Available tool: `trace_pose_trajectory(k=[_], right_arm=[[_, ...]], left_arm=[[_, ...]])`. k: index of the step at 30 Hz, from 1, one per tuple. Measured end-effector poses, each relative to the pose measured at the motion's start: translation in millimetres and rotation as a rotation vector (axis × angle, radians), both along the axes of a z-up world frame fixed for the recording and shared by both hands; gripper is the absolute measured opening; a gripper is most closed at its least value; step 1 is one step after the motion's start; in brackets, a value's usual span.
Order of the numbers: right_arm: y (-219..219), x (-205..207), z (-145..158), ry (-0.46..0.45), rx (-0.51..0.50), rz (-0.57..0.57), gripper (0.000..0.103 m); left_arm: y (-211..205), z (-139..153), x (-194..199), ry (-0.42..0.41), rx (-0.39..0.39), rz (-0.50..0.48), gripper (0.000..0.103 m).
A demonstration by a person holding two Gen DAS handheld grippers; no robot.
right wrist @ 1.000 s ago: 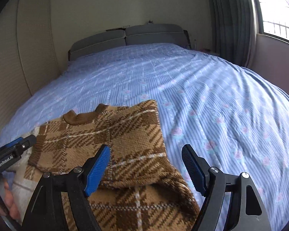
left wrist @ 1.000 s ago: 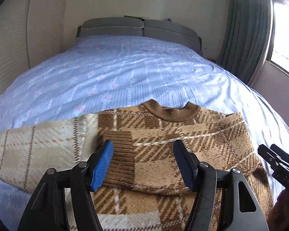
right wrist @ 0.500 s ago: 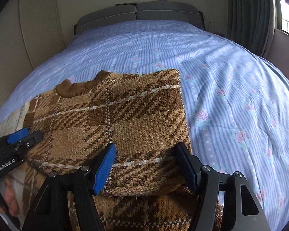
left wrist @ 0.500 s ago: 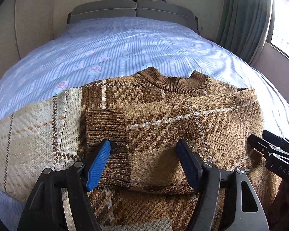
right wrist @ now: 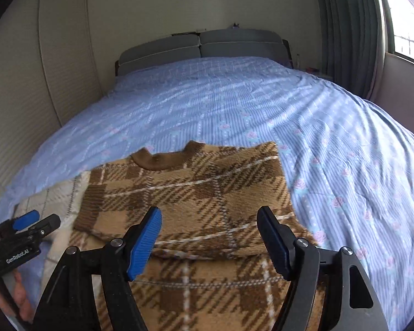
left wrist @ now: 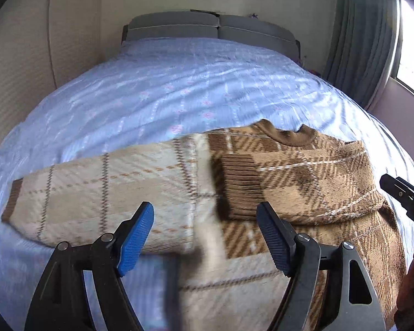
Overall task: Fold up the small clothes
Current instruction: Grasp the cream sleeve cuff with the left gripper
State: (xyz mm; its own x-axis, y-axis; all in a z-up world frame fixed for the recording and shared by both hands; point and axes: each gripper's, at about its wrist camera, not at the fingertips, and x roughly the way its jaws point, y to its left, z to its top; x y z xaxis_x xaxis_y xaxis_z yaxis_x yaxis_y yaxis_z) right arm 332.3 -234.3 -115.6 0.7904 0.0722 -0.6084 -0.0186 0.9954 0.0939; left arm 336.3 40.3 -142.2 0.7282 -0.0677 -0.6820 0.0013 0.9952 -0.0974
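Observation:
A brown and cream plaid sweater (left wrist: 303, 182) lies flat on the bed, collar away from me. Its right sleeve is folded across the chest, cuff (left wrist: 238, 187) near the middle. Its cream left sleeve (left wrist: 102, 190) stretches out to the left. My left gripper (left wrist: 207, 237) is open and empty, hovering over the left sleeve's shoulder end. My right gripper (right wrist: 209, 242) is open and empty above the folded right side of the sweater (right wrist: 196, 193). The left gripper also shows at the left edge of the right wrist view (right wrist: 24, 229).
The bed is covered by a light blue floral sheet (right wrist: 262, 104). A grey headboard (right wrist: 201, 47) stands at the far end. A cream wall panel (right wrist: 63, 55) is on the left, and curtains (right wrist: 350, 27) and a window on the right.
Both grippers have pulled back and up from the folded sleeve. The left gripper has shifted left, so the outstretched cream sleeve now fills its view.

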Motion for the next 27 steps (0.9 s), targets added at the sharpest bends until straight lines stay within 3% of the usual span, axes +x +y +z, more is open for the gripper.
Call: trace_pose_trajectory(k=[8,15,19,21,23,27], right_arm=[[133.9,-13.1,2.8,0.026,0.046,0.070,0.072],[257.5,-20.1,-6.5,0.044,0.053,0.175,0.072],[308.2,-27.5,-6.9,0.031,0.019,0.225,0.072],[325.7,-30.2,-8.0,0.026,0.004,0.244,0.072],[339.2,-31.5,-10.1,0.020,-0.019,0.259,0.072],[348.6,-30.6,-13.3,0.016,-0.059,0.263,0.072]], left_arm=[[145.5,-5.5,-48.6,-0.016,-0.052,0.185,0.076],[270.5,-22.2,-67.0,-0.019,-0.263,0.297,0.076],[305.5,-39.9,-55.6,0.022,-0.288,0.312,0.075],[320.4,-53.0,-49.5,0.044,-0.335,0.315,0.068],[329.7,-67.1,-43.8,0.067,-0.403,0.301,0.055],[335.6,-79.4,-39.8,0.054,-0.509,0.278,0.054]])
